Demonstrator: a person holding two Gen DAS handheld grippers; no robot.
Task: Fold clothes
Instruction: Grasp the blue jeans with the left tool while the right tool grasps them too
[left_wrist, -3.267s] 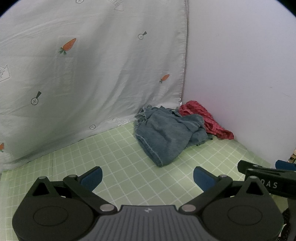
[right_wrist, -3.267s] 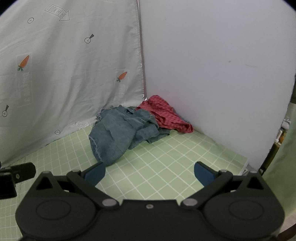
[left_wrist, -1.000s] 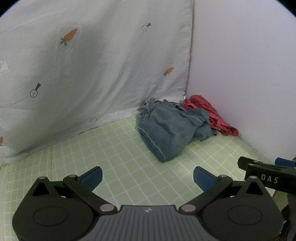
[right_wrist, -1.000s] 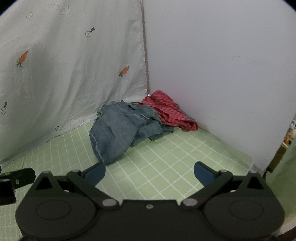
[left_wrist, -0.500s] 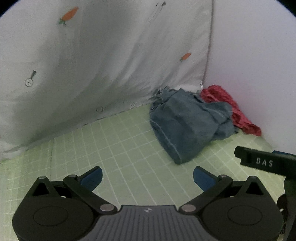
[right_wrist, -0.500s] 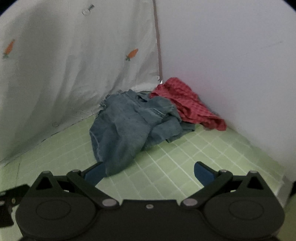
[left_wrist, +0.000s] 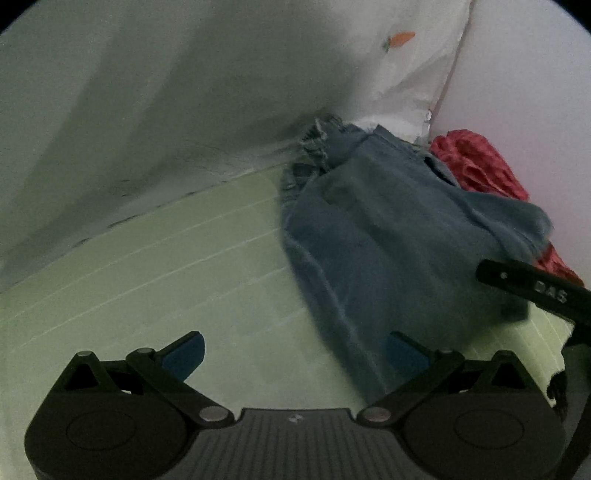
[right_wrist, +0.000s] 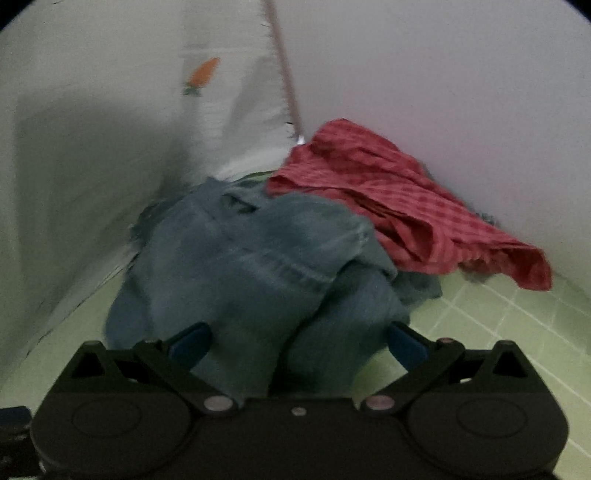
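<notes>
A crumpled blue denim garment lies in the corner on the green checked sheet. Behind it, against the white wall, is a bunched red checked garment. My left gripper is open, low over the sheet, with the denim's near edge reaching its right finger. My right gripper is open too, its fingers straddling the near folds of the denim. Part of the right gripper shows at the right edge of the left wrist view.
A pale curtain printed with carrots hangs on the left and meets a plain white wall at the corner. Green sheet stretches to the right of the clothes.
Both grippers have moved forward and down toward the corner; the denim now fills much more of each view and reaches between the right gripper's fingers. Both stay open.
</notes>
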